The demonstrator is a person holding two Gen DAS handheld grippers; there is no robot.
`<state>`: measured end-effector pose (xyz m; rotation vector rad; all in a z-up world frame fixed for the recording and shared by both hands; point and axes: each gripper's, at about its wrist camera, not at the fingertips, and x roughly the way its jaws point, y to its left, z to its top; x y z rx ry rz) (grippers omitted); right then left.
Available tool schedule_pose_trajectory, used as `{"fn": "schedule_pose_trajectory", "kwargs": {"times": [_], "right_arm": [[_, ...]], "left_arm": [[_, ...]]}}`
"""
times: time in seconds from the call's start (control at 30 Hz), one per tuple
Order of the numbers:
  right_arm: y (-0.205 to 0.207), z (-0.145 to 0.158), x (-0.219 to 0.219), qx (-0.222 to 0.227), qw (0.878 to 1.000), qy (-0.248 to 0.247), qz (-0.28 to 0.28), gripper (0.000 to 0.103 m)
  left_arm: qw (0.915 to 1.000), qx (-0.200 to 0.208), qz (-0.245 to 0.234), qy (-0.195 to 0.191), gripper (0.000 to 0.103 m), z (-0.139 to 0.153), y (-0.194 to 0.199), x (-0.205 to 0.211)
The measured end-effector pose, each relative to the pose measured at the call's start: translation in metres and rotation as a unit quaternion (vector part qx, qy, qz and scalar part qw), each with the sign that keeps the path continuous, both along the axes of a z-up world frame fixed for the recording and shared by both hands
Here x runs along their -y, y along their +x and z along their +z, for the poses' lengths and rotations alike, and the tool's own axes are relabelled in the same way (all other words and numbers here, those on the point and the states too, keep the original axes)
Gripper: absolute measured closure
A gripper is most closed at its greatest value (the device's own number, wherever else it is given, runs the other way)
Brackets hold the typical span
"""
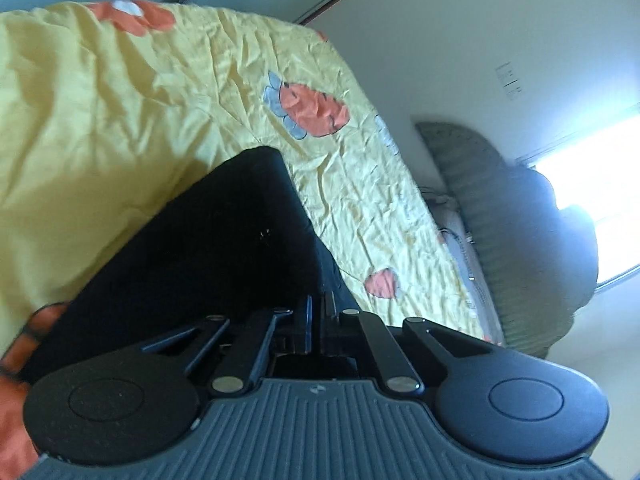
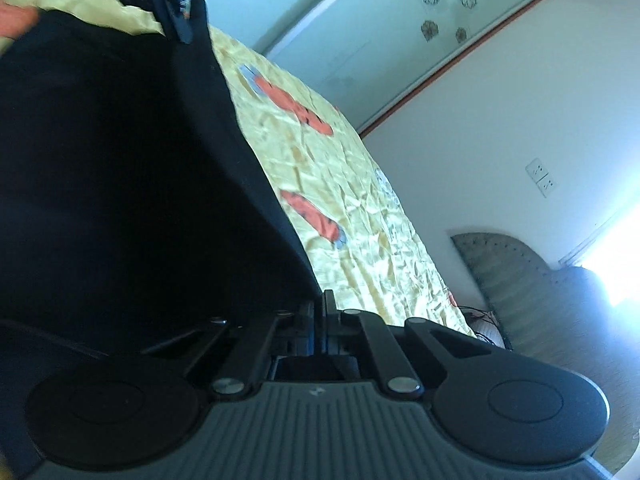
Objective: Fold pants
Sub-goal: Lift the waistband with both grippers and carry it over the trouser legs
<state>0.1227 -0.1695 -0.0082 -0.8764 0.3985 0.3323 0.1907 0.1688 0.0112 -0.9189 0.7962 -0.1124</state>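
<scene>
We hold both tools low over the bed and tipped sideways, so the room leans hard in each view. Our left gripper (image 1: 318, 312) has its two fingers drawn nearly together on the edge of the black pants (image 1: 208, 240), pinching the cloth at its near end. Our right gripper (image 2: 319, 312) is likewise closed narrow on the pants (image 2: 120, 180), its fingers meeting at the garment's right-hand edge.

In the right wrist view we can also see the left gripper (image 2: 184, 28) far up the cloth, clamping a raised corner of the pants, so the fabric stretches between the two tools as a broad dark sheet. That sheet fills most of the left half of the right view and hides the bed under it. In the left wrist view the pants run away from the fingers as a long dark panel with a squared far corner, lying on the bedding there.

Beneath is the yellow bedsheet (image 1: 120, 100), badly creased and printed with orange shapes (some with blue-grey trim). A padded grey headboard (image 1: 480, 200) stands past the far end of the bed, against a pale wall (image 2: 460, 160). On that wall is a white outlet plate (image 2: 542, 178), and higher up a framed glass panel (image 2: 380, 40) carrying dark flower decals. A bright window (image 1: 592, 208) glares at the right edge, washing out whatever is beside it.
</scene>
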Motion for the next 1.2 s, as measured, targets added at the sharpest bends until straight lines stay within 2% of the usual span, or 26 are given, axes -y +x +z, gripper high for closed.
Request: {"fn": "schedule_pose_trajectory", "kwargs": {"times": [0.2,0.33,0.63,1.03,1.2], "right_arm": [[-0.053,0.008,-0.024,-0.009,1.000,0.018,0.007,0.100],[-0.073,0.008,-0.032,-0.027,0.999,0.022,0.015,0.100],[-0.089,-0.011,-0.040,-0.072,0.997,0.028,0.009,0.100],[-0.099,-0.015,-0.047,-0.093,0.995,0.031,0.006,0.101],[-0.098,-0.017,-0.043,-0.108,0.992,0.063,-0.003,0.100]], "left_arm": [[0.9999,0.006,-0.008,0.006,0.099,0.002,-0.047,-0.012],[1.0000,-0.004,-0.007,-0.001,0.099,-0.008,-0.072,-0.024],[0.9992,-0.036,-0.014,-0.004,0.099,-0.031,-0.097,-0.030],[0.9966,-0.055,-0.021,0.058,0.099,-0.031,-0.100,-0.019],[0.9912,-0.076,-0.040,0.102,0.099,-0.033,-0.094,-0.008]]}}
